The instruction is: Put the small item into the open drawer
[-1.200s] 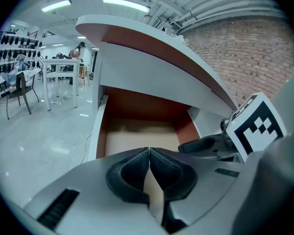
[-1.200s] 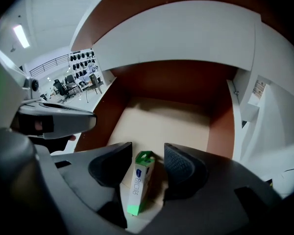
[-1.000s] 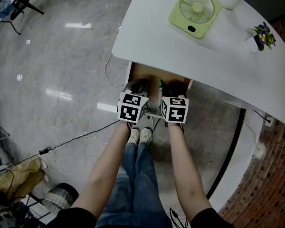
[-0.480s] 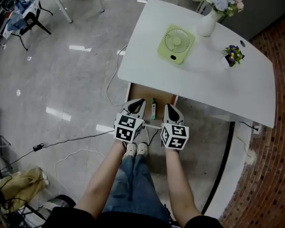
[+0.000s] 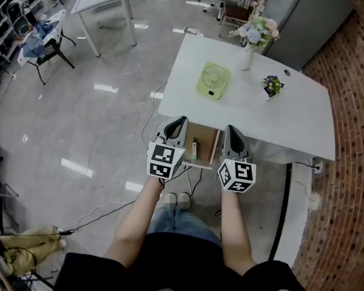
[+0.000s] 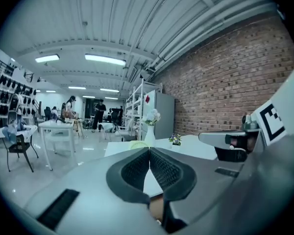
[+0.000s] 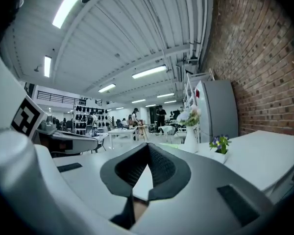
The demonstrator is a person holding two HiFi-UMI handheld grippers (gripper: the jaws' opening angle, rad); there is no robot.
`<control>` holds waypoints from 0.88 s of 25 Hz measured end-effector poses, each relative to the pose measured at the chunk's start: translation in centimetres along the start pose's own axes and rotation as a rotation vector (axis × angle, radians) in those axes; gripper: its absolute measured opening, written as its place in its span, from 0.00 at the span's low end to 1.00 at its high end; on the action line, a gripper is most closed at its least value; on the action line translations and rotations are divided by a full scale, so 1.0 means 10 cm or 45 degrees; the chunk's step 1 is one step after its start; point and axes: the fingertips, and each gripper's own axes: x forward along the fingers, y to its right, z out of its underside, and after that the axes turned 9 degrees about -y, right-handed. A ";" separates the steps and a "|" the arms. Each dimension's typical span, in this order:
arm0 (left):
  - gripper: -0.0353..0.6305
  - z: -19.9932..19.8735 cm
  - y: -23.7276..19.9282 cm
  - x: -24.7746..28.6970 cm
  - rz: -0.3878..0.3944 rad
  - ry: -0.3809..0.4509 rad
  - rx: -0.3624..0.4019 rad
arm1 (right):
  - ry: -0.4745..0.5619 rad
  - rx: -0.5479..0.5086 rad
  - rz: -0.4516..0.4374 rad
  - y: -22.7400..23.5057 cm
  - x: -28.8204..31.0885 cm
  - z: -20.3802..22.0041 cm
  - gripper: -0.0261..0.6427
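The wooden drawer (image 5: 207, 139) stands pulled out under the near edge of the white table (image 5: 291, 117). A small green item (image 5: 195, 148) lies inside it, between my two grippers. My left gripper (image 5: 181, 120) hovers over the drawer's left side, shut and empty; in the left gripper view its pads (image 6: 149, 151) meet with nothing between them. My right gripper (image 5: 230, 128) is held over the drawer's right side, also shut and empty, its pads (image 7: 148, 147) touching in the right gripper view. Both point level toward the table.
On the table stand a green fan (image 5: 213, 80), a white vase of flowers (image 5: 251, 38) and a small potted plant (image 5: 271, 85). Cables (image 5: 147, 111) trail on the floor to the left. A brick wall (image 5: 346, 180) runs on the right. People and tables stand far off.
Both grippers have lifted up and back from the drawer. The head view has pulled far back, so the whole table shows. The green item stays in the drawer.
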 end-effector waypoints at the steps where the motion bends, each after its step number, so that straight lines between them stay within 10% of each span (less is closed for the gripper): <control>1: 0.09 -0.11 0.01 -0.08 -0.013 0.023 0.025 | 0.029 -0.013 0.000 0.01 -0.07 -0.13 0.04; 22: 0.09 -0.54 0.06 -0.66 -0.039 0.178 0.073 | 0.200 -0.038 0.103 0.06 -0.73 -0.53 0.03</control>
